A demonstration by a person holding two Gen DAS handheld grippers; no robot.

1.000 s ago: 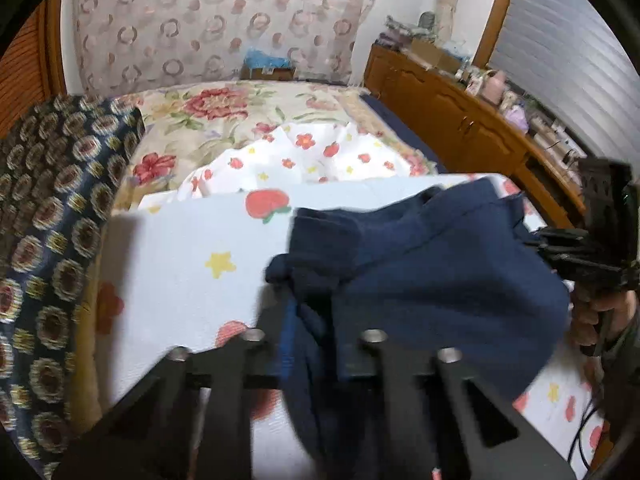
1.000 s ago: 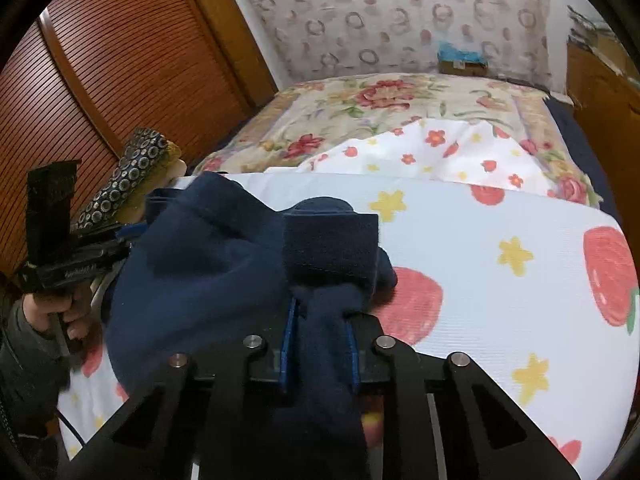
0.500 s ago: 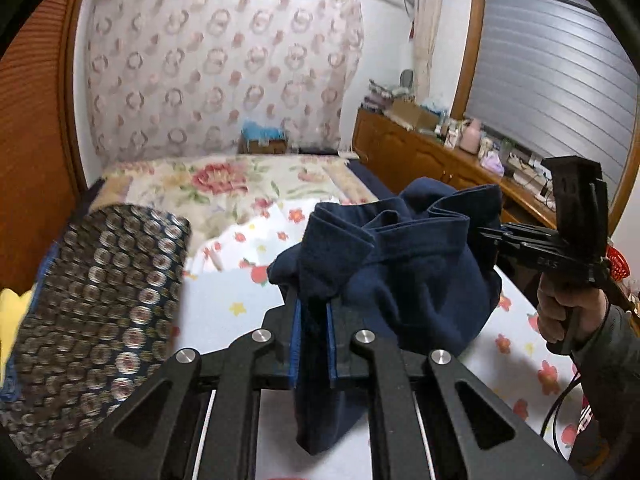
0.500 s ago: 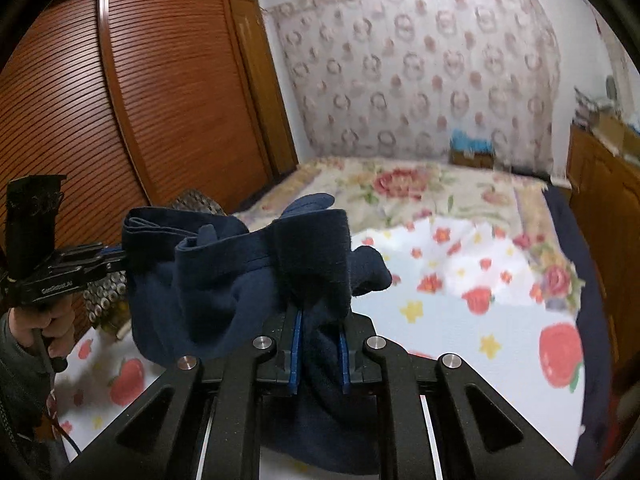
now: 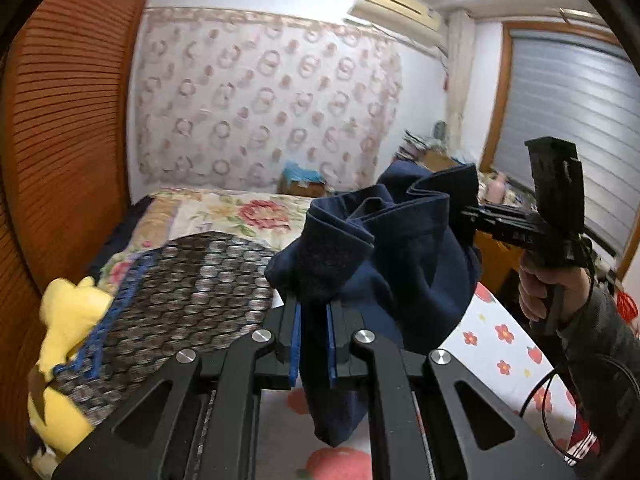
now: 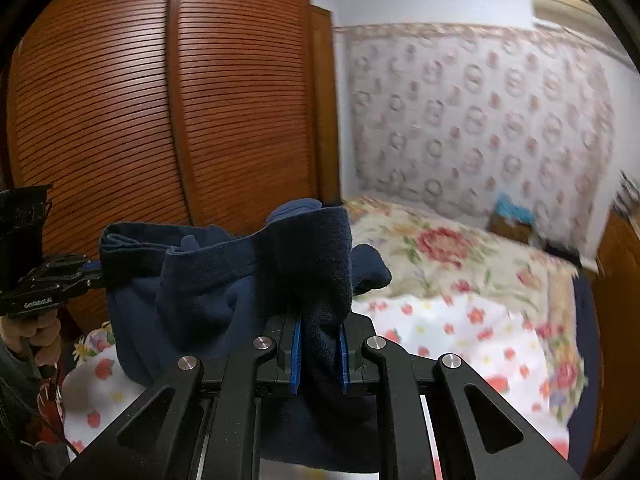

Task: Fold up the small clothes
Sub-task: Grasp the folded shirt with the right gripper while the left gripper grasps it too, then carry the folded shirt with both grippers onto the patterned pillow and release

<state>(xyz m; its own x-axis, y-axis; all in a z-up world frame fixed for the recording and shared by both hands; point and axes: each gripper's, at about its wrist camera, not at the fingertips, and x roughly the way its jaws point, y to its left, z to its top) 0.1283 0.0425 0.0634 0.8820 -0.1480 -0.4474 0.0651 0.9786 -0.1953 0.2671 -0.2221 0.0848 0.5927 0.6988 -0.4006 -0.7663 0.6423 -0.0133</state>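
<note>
Navy garment hangs in the air between the two grippers, lifted clear of the bed, its cloth bunched and sagging in the middle. Nearest in the left wrist view, the left gripper is clamped almost closed on one corner of the cloth, with blue pads pressing it from both sides and a tail of fabric drooping below. In the right wrist view the right gripper is likewise nearly closed, pinching another thick fold of the same garment between its blue pads. Each camera sees the other gripper at the far end of the cloth, held by a hand in a dark sleeve. Below the garment lies a white sheet printed with red flowers and strawberries. To the left sits a dark patterned cushion with a yellow plush toy beside it. Farther back is a floral bedspread, then a patterned wall hanging; slatted wooden wardrobe doors stand on one side, and a shuttered window on the other.
</note>
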